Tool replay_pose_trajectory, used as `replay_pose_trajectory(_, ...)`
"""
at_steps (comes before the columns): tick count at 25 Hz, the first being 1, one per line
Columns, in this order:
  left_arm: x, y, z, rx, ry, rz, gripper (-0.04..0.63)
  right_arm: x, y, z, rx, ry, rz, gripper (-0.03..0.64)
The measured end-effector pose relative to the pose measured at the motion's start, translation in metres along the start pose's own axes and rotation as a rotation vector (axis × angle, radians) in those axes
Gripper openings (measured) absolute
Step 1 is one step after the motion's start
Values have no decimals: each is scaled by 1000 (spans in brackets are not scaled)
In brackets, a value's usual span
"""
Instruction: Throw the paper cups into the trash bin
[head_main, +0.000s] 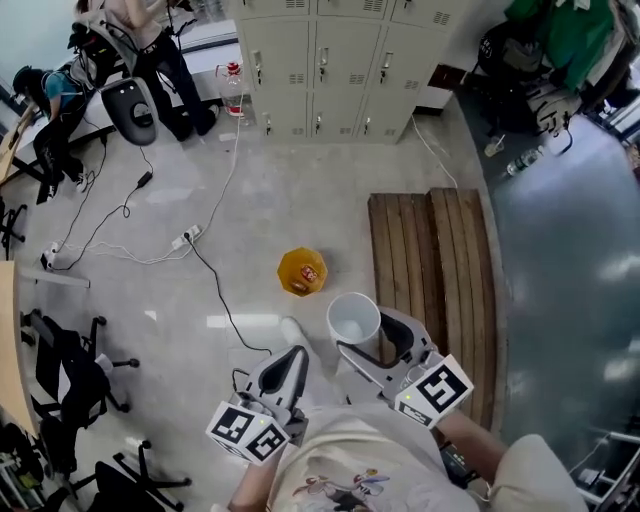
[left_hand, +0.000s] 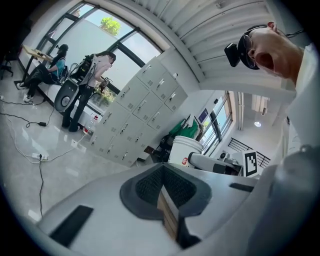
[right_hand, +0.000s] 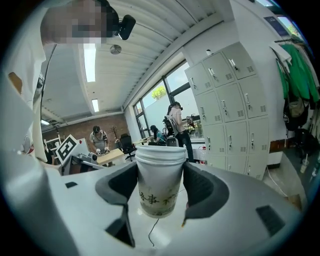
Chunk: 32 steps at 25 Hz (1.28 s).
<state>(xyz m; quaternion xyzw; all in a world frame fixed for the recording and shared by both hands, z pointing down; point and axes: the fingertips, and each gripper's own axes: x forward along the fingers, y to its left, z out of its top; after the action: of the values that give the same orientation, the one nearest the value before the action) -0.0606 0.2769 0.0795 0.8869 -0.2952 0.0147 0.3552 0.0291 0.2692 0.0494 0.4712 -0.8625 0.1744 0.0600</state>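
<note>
My right claw (right_hand: 160, 186) grasps 1 smooth white paper cup (head_main: 353, 318), round-rimmed. My left claw (left_hand: 163, 194) is clenched, ribbed black pads (left_hand: 148, 187) together.

The paper cup (right_hand: 159, 170) bears a row of dark, brush-written Chinese characters (right_hand: 157, 198) low on its wall, toward 6 o'clock. The middle one looks like 事; its neighbours are too blurred to read. In the left gripper view the same cup shows a small red round logo (left_hand: 185, 161), its print too small to make out. In the head view, black-and-white square code markers cover the cube at 5 o'clock (head_main: 436, 390) and the cube at 7 o'clock (head_main: 248, 432).
</note>
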Motion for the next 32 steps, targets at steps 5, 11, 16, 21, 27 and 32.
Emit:
replay_pose_trajectory(5, 19, 49, 43, -33, 5, -16, 6, 65, -12, 14, 3, 46, -18, 291)
replay_pose_trajectory(11, 52, 93, 73, -55, 34, -8, 6, 123, -37, 14, -6, 85, -20, 291)
replay_pose_trajectory(16, 84, 113, 66, -73, 56, 24, 6, 140, -76, -19, 29, 153, -1, 291)
replay_pose_trajectory(21, 125, 165, 47, -69, 44, 73, 6, 186, -121, -69, 24, 212, 53, 291)
replay_pose_trajectory(27, 168, 227, 1, -126, 35, 155, 6, 234, -166, -123, 14, 255, 102, 291)
replay_pose_trajectory(32, 200, 272, -44, -146, 33, 193, 6, 266, -193, -181, -3, 316, 151, 291)
